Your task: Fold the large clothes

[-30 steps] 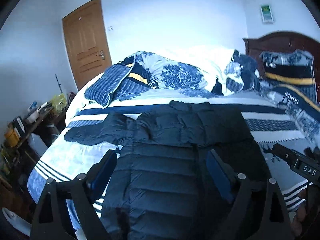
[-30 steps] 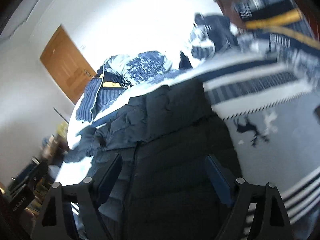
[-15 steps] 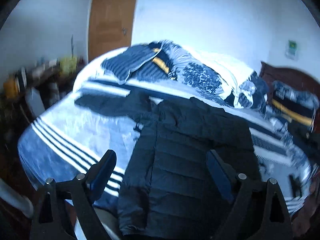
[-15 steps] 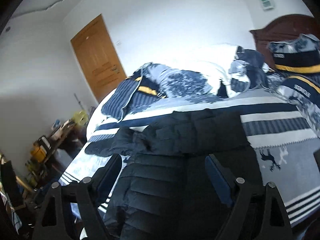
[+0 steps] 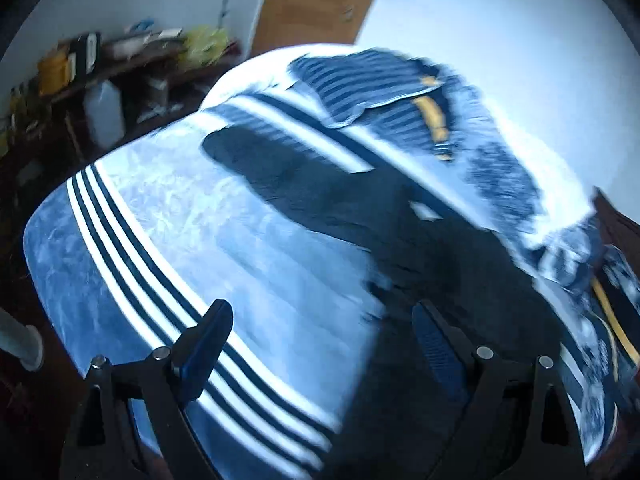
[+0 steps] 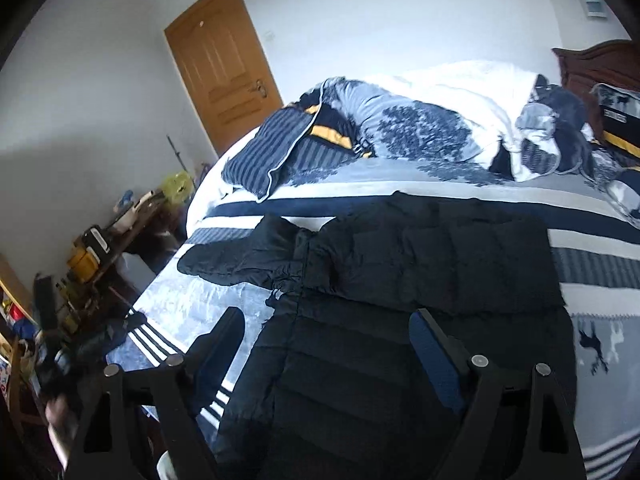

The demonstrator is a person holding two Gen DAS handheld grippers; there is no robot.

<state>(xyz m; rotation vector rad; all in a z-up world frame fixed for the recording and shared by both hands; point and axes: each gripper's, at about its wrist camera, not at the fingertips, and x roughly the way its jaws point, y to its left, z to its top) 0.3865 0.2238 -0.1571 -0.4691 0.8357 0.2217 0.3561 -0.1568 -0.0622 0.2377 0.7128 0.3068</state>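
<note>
- One bed (image 6: 592,240) with a striped blue-and-white cover fills both views.
- Black puffer jacket (image 6: 400,300) lies flat on it, one sleeve (image 6: 236,256) stretched toward the side shelf.
- Left tool (image 5: 320,344) hovers released above the striped cover beside the jacket.
- Right tool (image 6: 326,344), jaws just narrowing slightly, hangs released over the jacket's body, gripping nothing.

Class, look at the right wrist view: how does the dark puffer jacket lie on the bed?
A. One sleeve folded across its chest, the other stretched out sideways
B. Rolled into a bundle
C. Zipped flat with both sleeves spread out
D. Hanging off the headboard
A: on the puffer jacket one sleeve lies across the chest, while the other sleeve reaches sideways over the bedspread.
</note>
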